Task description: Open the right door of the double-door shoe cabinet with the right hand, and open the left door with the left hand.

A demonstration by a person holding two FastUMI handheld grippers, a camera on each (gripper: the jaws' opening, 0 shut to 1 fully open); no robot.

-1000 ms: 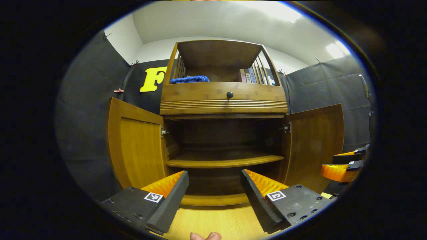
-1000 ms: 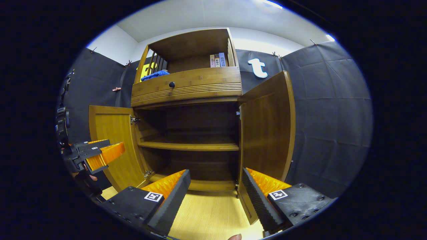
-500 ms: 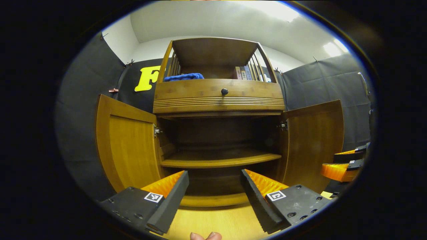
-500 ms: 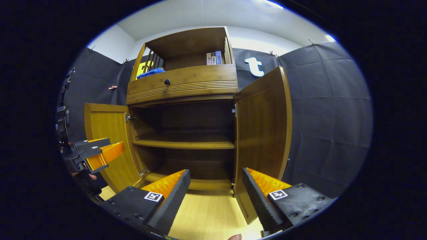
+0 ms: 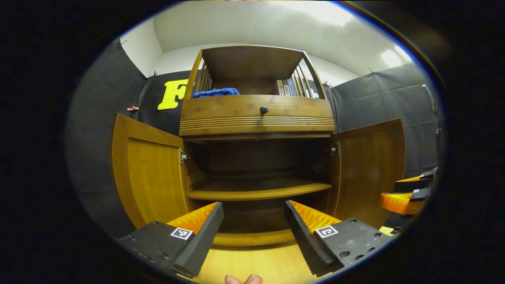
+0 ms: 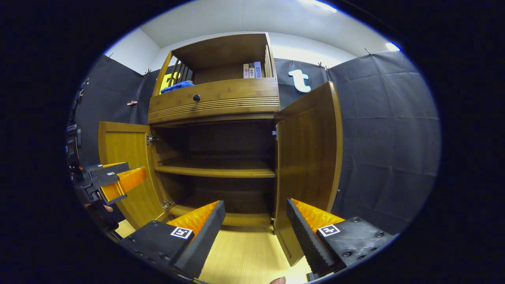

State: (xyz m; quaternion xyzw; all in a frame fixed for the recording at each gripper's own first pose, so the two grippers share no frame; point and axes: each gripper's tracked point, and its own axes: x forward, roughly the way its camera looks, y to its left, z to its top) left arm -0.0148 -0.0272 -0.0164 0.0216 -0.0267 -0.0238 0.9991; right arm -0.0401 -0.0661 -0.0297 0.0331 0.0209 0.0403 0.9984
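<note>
We judge the opening done: the shoe cabinet's (image 5: 256,118) left door (image 5: 150,169) and right door (image 6: 307,157) both stand swung wide, and our left gripper (image 5: 252,228) and right gripper (image 6: 254,230), jaws spread and empty, need only back away.

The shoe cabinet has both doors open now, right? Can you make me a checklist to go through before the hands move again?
1. Left door swung open: ok.
2. Right door swung open: ok.
3. Left hand-held gripper open, holding nothing: ok.
4. Right hand-held gripper open, holding nothing: ok.
5. Both grippers apart from the doors: ok.
6. Inner shelf bare in its visible part: ok; the dark back corners, cannot tell.
</note>
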